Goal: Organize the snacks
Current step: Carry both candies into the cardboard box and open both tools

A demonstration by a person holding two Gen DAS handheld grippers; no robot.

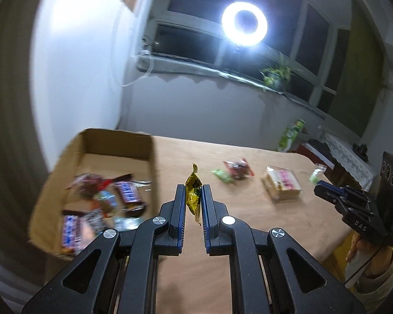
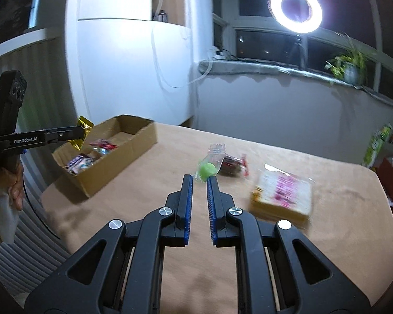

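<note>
Clamped between the left gripper's jaws, a yellow candy wrapper hangs beside the cardboard box of snacks at the table's left edge. Right gripper jaws stand parted, empty, near the green candy mid-table; the sandwich pack lies toward the right edge.

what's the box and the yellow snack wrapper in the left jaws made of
Box: looks like plain brown corrugated cardboard, matte, with folded flaps. Yellow wrapper: probably metallised plastic film; it is glossy, crinkled and has a serrated end seal. It is clamped in the left gripper.
</note>
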